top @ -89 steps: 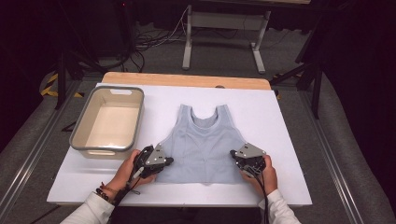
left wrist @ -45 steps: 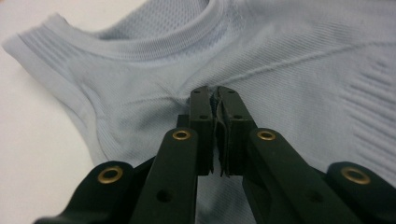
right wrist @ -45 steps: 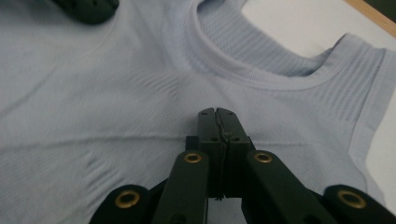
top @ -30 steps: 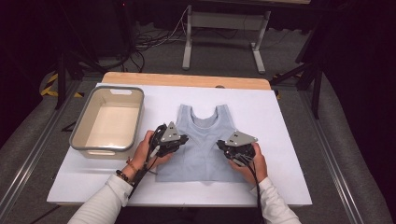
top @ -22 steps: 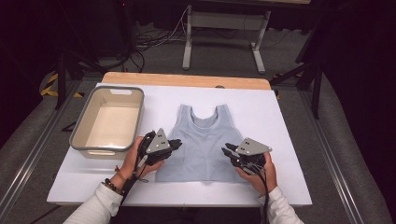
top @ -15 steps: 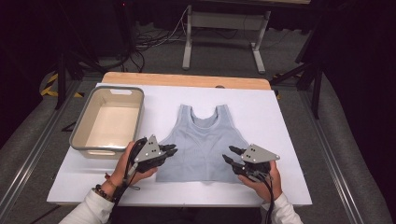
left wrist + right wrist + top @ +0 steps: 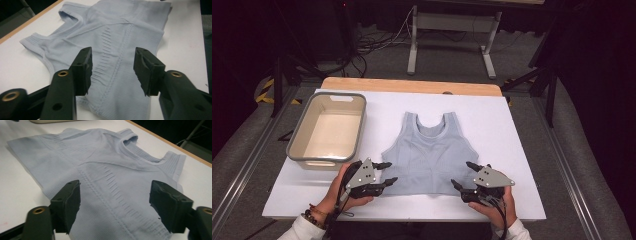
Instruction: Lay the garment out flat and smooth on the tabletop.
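Note:
A light blue sleeveless top (image 7: pixel 429 152) lies flat on the white table (image 7: pixel 522 135), neck away from me. My left gripper (image 7: pixel 391 171) sits at the top's near left corner, held in a hand, jaws apart. In the left gripper view (image 7: pixel 113 66) the jaws have just been opening and hang over the ribbed fabric (image 7: pixel 120 45) without pinching it. My right gripper (image 7: pixel 460 174) sits at the near right corner, also opened within the last moment. Its jaws (image 7: pixel 115 197) stand wide above the top (image 7: pixel 100 165), with nothing pressed between them.
A beige tub (image 7: pixel 329 135) with a grey rim stands empty left of the top. A wooden strip (image 7: pixel 412 86) borders the table's far edge. Beyond it are a metal stand (image 7: pixel 452 30) and cables on the floor. Bare white surface lies right of the top.
Both grippers have drawn back from the middle of the top toward the near edge and moved apart to its lower corners. Both pairs of jaws have gone from shut to open.

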A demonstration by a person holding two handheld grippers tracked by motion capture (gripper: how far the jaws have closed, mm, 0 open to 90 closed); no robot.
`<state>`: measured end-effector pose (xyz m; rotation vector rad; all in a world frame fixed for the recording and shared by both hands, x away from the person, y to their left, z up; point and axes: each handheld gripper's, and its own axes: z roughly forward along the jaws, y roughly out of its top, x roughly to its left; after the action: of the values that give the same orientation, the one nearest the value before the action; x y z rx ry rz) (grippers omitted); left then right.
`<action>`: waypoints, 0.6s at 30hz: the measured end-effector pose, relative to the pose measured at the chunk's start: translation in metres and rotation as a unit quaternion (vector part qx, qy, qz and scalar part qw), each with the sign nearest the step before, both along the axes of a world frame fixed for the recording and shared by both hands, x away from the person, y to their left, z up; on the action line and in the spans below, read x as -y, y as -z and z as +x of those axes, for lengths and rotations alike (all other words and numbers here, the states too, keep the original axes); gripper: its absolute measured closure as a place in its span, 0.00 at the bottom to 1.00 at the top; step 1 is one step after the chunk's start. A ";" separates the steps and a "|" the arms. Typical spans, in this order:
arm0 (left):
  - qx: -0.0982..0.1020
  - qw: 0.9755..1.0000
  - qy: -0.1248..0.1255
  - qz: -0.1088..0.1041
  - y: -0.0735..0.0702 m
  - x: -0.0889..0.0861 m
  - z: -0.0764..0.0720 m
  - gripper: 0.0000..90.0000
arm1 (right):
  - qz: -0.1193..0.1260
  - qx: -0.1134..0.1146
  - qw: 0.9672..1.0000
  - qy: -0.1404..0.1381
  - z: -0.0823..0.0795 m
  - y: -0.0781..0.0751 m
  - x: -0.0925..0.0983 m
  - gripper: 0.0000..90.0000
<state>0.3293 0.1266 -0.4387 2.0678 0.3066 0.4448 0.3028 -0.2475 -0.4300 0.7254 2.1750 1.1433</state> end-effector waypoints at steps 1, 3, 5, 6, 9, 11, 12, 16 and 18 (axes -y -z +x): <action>-0.001 1.000 -0.001 0.000 0.001 0.000 -0.001 0.50 | 0.010 0.001 1.000 0.004 -0.001 0.001 0.002 0.24; -0.005 1.000 -0.009 0.003 0.005 0.000 -0.003 0.48 | 0.012 0.000 1.000 0.006 -0.002 0.001 0.003 0.24; -0.009 1.000 -0.010 0.005 0.008 0.000 -0.004 0.44 | 0.007 0.003 1.000 0.011 -0.003 0.002 0.004 0.21; -0.011 1.000 -0.011 0.006 0.010 -0.001 -0.005 0.44 | 0.009 0.005 1.000 0.014 -0.003 0.002 0.005 0.21; -0.014 1.000 -0.020 0.005 0.014 -0.002 -0.007 0.35 | 0.013 0.008 1.000 0.020 -0.006 0.004 0.007 0.19; -0.014 1.000 -0.025 0.008 0.016 -0.002 -0.009 0.28 | 0.017 0.006 1.000 0.022 -0.008 0.006 0.008 0.19; -0.015 0.999 -0.028 0.004 0.017 -0.002 -0.010 0.28 | 0.017 0.006 1.000 0.022 -0.008 0.006 0.008 0.19; -0.021 0.999 -0.038 0.003 0.019 -0.005 -0.013 0.20 | 0.019 0.002 1.000 0.022 -0.010 0.009 0.008 0.19; -0.020 0.999 -0.042 0.009 0.019 -0.006 -0.015 0.17 | 0.013 0.003 0.999 0.031 -0.010 0.011 0.008 0.17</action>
<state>0.3144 0.1329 -0.4582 2.0886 0.4158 0.4571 0.2931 -0.2552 -0.4405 0.7949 2.1210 1.1434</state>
